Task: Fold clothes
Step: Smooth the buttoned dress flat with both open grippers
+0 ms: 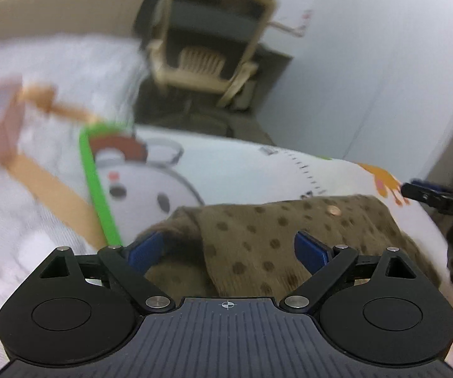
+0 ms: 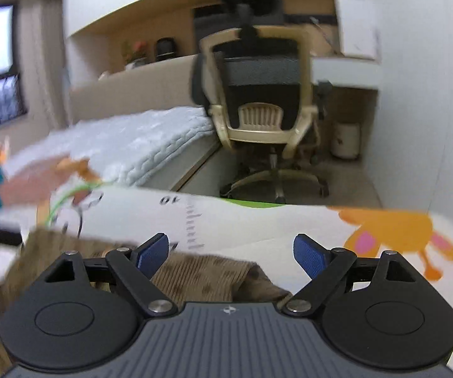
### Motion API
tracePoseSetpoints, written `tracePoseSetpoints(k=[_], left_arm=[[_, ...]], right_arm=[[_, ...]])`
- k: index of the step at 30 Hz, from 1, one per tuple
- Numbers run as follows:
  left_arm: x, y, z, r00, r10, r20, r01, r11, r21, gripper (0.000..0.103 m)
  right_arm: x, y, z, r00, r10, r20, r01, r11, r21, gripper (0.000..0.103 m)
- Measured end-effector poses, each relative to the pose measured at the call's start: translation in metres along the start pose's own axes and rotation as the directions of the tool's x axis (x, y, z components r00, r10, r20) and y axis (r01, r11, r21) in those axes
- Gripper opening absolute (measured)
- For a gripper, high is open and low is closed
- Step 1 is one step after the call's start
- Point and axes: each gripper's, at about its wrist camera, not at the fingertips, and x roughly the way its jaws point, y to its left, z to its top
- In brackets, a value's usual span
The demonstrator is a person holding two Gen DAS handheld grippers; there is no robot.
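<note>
While both sets of fingers stand spread wide and hold nothing, left gripper and right gripper hover over brown dotted garment on printed bedsheet; office chair beyond bed's edge.

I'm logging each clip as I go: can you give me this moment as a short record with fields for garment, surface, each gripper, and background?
garment: brown dotted garment, bunched, lying on the mat
surface: white cartoon-print mat with a ruler scale and an orange animal figure
left gripper: left gripper open, fingers either side of a fold of the garment
right gripper: right gripper open, over the garment's edge, holding nothing
background: office chair, white bed
image quality: motion blur in both views
</note>
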Motion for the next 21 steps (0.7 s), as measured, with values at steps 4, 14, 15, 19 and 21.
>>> tracePoseSetpoints(k=[4, 14, 15, 19, 21], left_arm=[[0.007, -0.029, 0.012, 0.982, -0.183, 0.046, 0.182, 0.983, 0.025, 0.098], [0.044, -0.015, -0.013, 0.987, -0.144, -0.067, 0.14, 0.988, -0.062, 0.098], [0.034, -0.016, -0.016, 0.986, -0.153, -0.065, 0.15, 0.987, -0.056, 0.098], [0.009, -0.022, -0.041, 0.971, -0.215, -0.1, 0.211, 0.976, -0.058, 0.098], [0.004, -0.021, -0.061, 0.963, -0.23, -0.143, 0.221, 0.973, -0.072, 0.098]], right_arm=[[0.023, 0.035, 0.001, 0.989, 0.13, -0.069, -0.132, 0.991, -0.03, 0.082], [0.01, 0.038, -0.036, 0.979, 0.115, -0.167, -0.124, 0.991, -0.046, 0.083], [0.0, 0.037, -0.04, 0.979, 0.116, -0.168, -0.125, 0.991, -0.047, 0.083], [-0.021, 0.035, -0.069, 0.964, 0.123, -0.234, -0.131, 0.991, -0.018, 0.083], [-0.033, 0.041, -0.083, 0.967, 0.104, -0.234, -0.126, 0.988, -0.084, 0.084]])
